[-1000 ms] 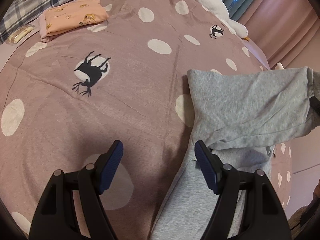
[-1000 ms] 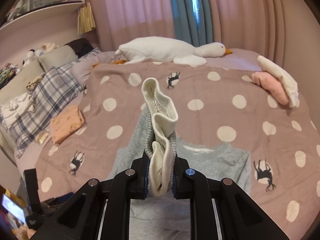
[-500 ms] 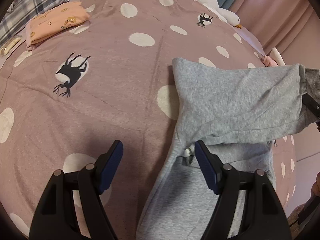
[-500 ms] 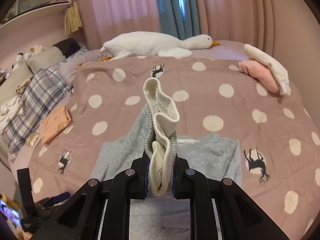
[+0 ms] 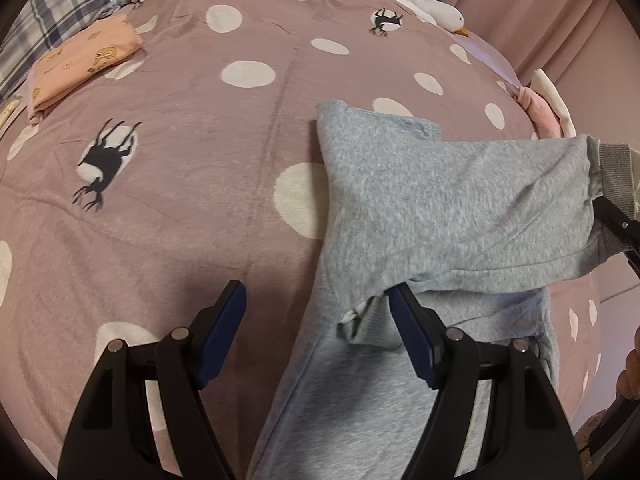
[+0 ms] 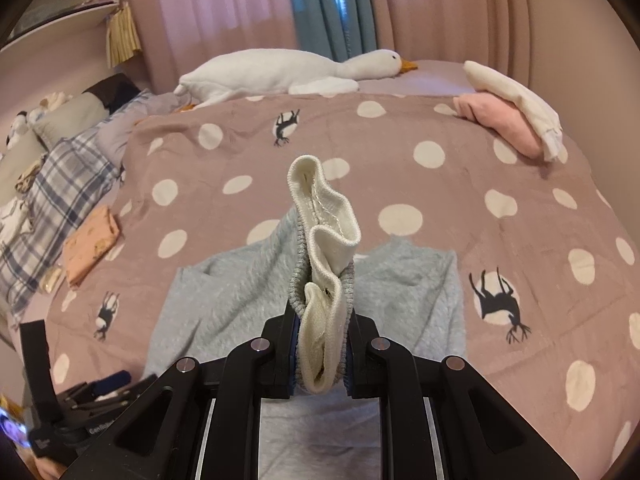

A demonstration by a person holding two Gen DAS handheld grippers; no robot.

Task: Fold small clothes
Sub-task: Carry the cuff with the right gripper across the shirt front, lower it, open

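Note:
A small grey sweatshirt point(image 5: 432, 208) lies on the dotted pink bedspread point(image 5: 192, 152). One sleeve is drawn sideways across its body, toward the right edge of the left wrist view. My right gripper point(image 6: 322, 344) is shut on that sleeve's ribbed cuff point(image 6: 324, 232), which stands bunched and cream-lined above the jaws; the sweatshirt body point(image 6: 224, 304) lies beneath. My left gripper point(image 5: 316, 340) is open and empty, low over the sweatshirt's left edge, its right finger point(image 5: 412, 340) by the sleeve fold.
A folded peach garment point(image 5: 80, 64) lies at the far left by a plaid pillow point(image 6: 52, 208). A white goose plush point(image 6: 288, 70) lies along the far bed edge. Pink and white clothes point(image 6: 512, 116) are piled at the far right.
The left gripper has shifted over the sweatshirt's left edge, still open. The right gripper keeps hold of the cuff and has carried the sleeve further across the body.

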